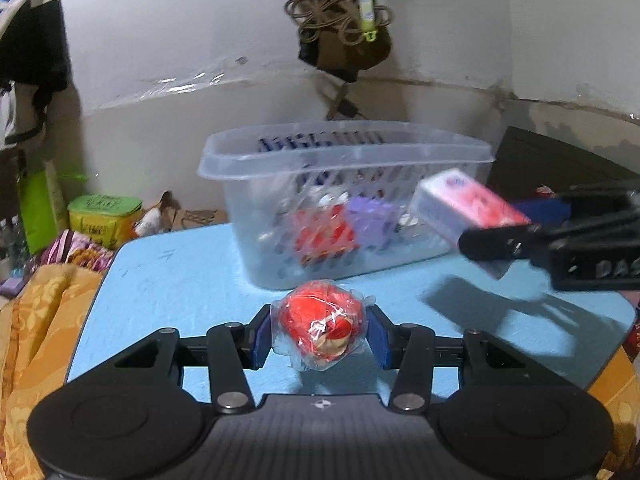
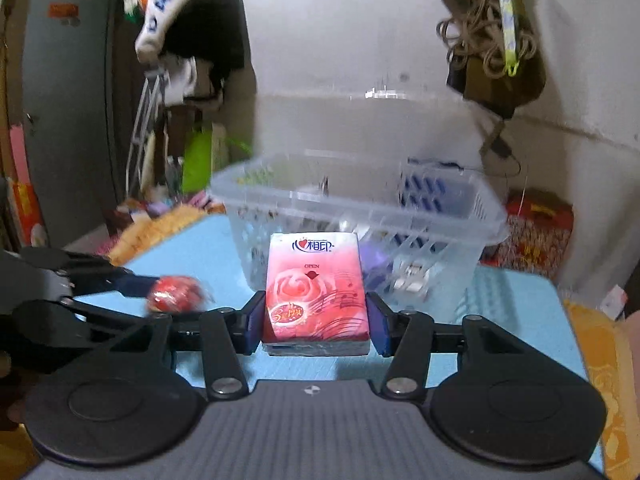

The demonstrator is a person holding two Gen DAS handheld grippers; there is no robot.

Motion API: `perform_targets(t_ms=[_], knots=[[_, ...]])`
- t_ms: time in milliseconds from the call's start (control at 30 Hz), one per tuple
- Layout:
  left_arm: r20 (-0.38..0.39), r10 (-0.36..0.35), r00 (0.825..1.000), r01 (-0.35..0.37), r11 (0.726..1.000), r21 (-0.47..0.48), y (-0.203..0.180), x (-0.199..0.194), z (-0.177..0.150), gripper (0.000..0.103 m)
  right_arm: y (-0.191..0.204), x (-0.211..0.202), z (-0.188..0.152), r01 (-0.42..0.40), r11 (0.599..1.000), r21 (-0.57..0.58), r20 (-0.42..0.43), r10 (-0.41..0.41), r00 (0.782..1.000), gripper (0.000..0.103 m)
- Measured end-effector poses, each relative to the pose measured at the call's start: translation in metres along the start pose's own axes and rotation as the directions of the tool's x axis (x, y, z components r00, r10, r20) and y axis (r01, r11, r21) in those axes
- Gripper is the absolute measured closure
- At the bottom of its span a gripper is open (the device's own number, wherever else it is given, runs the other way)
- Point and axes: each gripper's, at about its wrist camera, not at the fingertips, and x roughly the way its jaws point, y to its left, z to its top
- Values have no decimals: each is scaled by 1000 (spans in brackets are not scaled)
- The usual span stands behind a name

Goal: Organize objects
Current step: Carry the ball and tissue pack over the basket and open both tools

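Observation:
My left gripper is shut on a red ball wrapped in clear plastic, held above the blue table just in front of the clear plastic basket. My right gripper is shut on a pink tissue pack, held in front of the basket. In the left wrist view the tissue pack hangs at the basket's right end. In the right wrist view the red ball shows at the left. The basket holds a red item and a purple item.
The table stands against a white wall with a bag and cords hanging above the basket. Orange bedding lies to the left, a green tin behind it. A dark box stands at the right; clothes hang at the left.

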Motion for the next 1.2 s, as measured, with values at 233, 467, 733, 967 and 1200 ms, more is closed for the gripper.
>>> perform_targets(t_ms=[233, 467, 733, 967, 1200], knots=[[40, -15, 999, 15, 1000, -5, -11, -9, 18, 51, -26, -16, 4, -11, 996, 83, 43, 7, 999, 48], [128, -15, 992, 27, 995, -94, -2, -16, 85, 51, -41, -20, 54, 75, 991, 106, 167, -93, 982, 48], [152, 33, 988, 2, 974, -227, 21, 52, 169, 50, -70, 65, 112, 216, 974, 66, 88, -221, 971, 48], [100, 7, 995, 17, 971, -237, 31, 89, 148, 45, -79, 93, 95, 138, 985, 107, 53, -144, 988, 47], [174, 39, 984, 2, 973, -229, 40, 78, 141, 0, -77, 63, 82, 173, 972, 157, 196, -203, 960, 0]])
